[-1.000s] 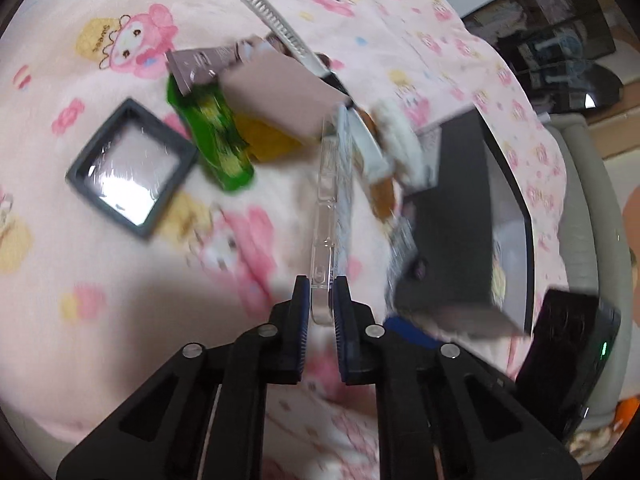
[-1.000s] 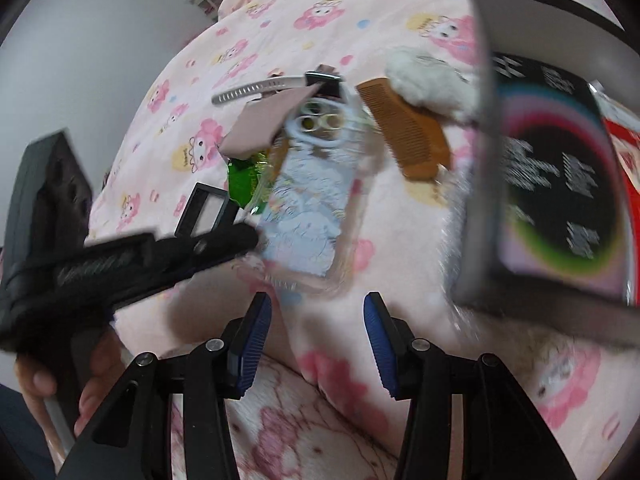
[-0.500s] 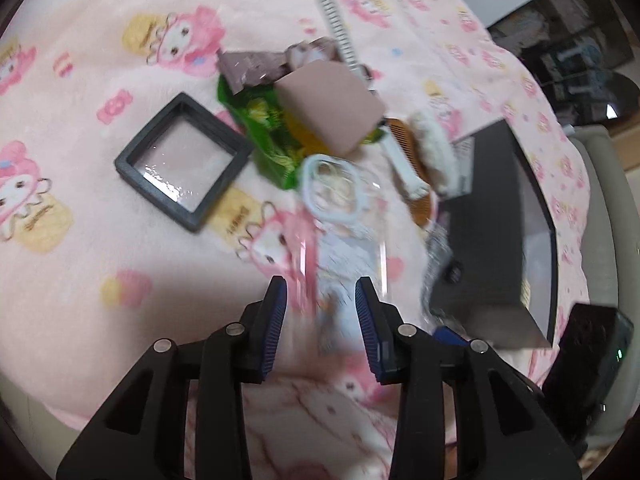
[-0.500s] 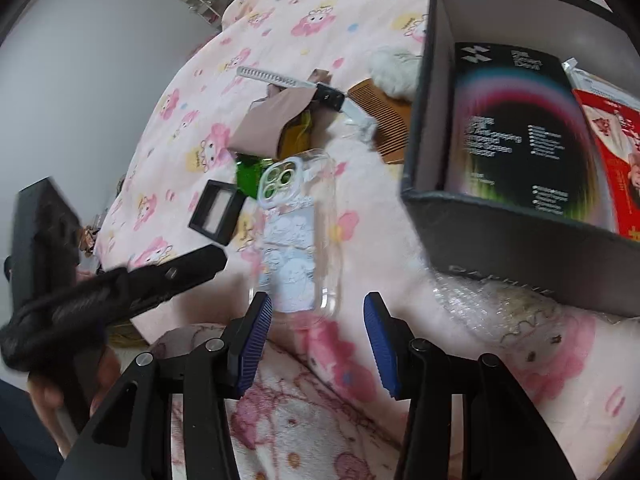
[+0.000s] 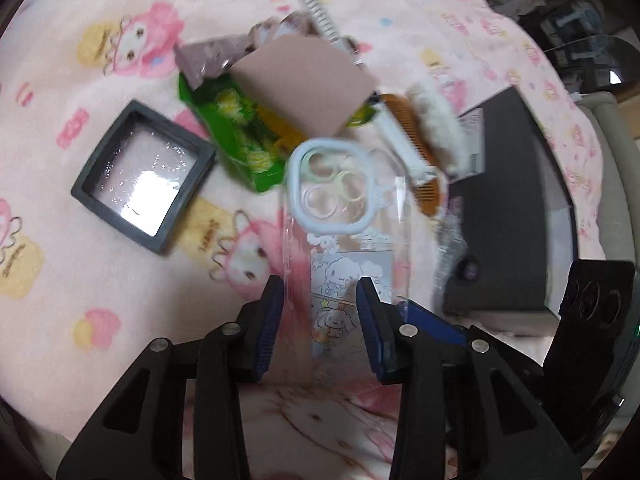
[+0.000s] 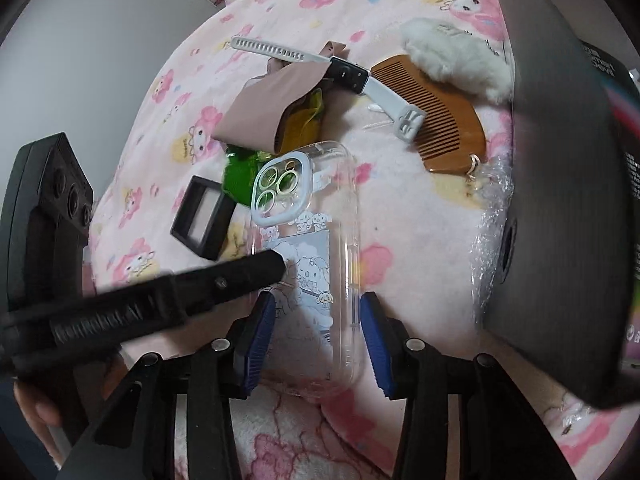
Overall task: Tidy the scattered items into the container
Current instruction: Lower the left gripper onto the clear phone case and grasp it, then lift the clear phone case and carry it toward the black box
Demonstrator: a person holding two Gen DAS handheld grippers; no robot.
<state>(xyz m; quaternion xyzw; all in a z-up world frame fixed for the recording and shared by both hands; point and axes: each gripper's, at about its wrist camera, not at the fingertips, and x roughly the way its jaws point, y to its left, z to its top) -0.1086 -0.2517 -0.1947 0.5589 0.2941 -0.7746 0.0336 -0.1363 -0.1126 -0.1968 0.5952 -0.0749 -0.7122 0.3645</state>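
Phone case (image 6: pixel 308 256) lying flat on the pink bed blanket (image 6: pixel 420 240), bracketed by both pairs of tongs.
Left tongs (image 5: pixel 320 300), having just opened, stand spread over the case's lower end with no pad pressing it; right tongs (image 6: pixel 318 312), having just been closing, straddle that end too, but contact cannot be confirmed. Progress is early: the black box (image 6: pixel 560 184) at right already holds printed packets, while the wooden comb (image 6: pixel 436 120), white razor (image 6: pixel 320 58), fluffy white piece (image 6: pixel 452 60), green packet (image 5: pixel 236 128), tan pouch (image 5: pixel 308 84) and square black frame (image 5: pixel 142 172) remain scattered at upper centre. Box interior is largely cut off; bubble wrap (image 6: pixel 490 208) beside it is indistinct; left view is motion-blurred.
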